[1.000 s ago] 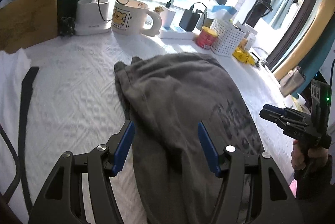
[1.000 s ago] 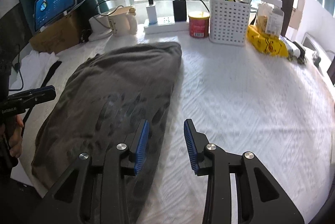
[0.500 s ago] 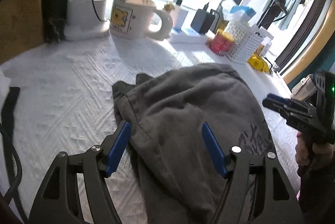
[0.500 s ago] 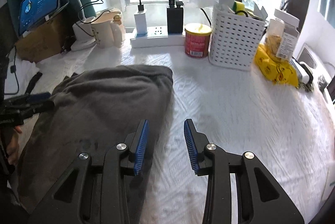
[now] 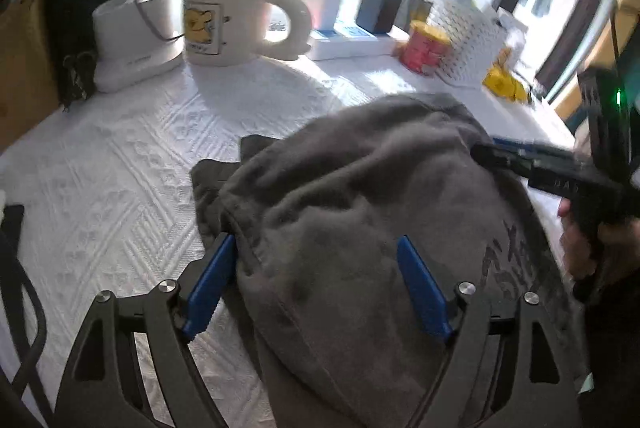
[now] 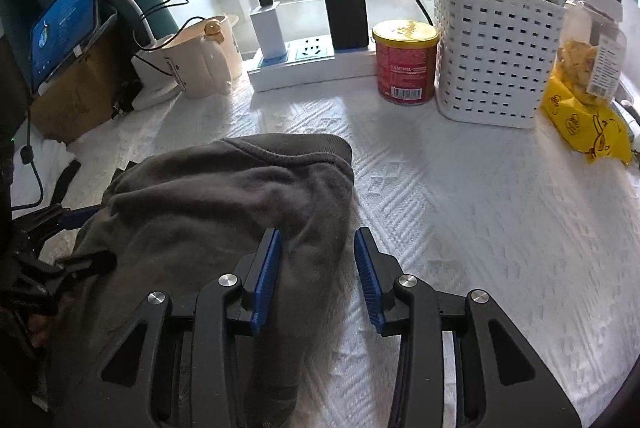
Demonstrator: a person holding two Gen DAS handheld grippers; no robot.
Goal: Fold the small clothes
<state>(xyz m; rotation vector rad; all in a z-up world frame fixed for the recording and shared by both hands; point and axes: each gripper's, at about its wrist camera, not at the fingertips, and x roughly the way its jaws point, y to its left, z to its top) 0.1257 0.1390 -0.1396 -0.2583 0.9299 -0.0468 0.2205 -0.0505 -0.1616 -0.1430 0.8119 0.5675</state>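
Grey garment (image 5: 360,211) lies bunched on the white textured desk (image 5: 120,163), near the front edge. Left tool (image 5: 316,284) straddles its left hem, jaws opening, not gripping. Right tool (image 6: 318,260) straddles the right edge, jaws opening, pads clear of cloth. Mug (image 5: 224,23), red can (image 6: 404,61), white basket (image 6: 496,55) behind.

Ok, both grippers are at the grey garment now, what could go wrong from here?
1. The left gripper, its jaws opening wide over the garment, may grab several layers at once and bunch the fold.
2. The right gripper, also opening, straddles the garment's edge, so it may catch the white cloth underneath too.
3. A hard pull toward the window could hit the mug or can.
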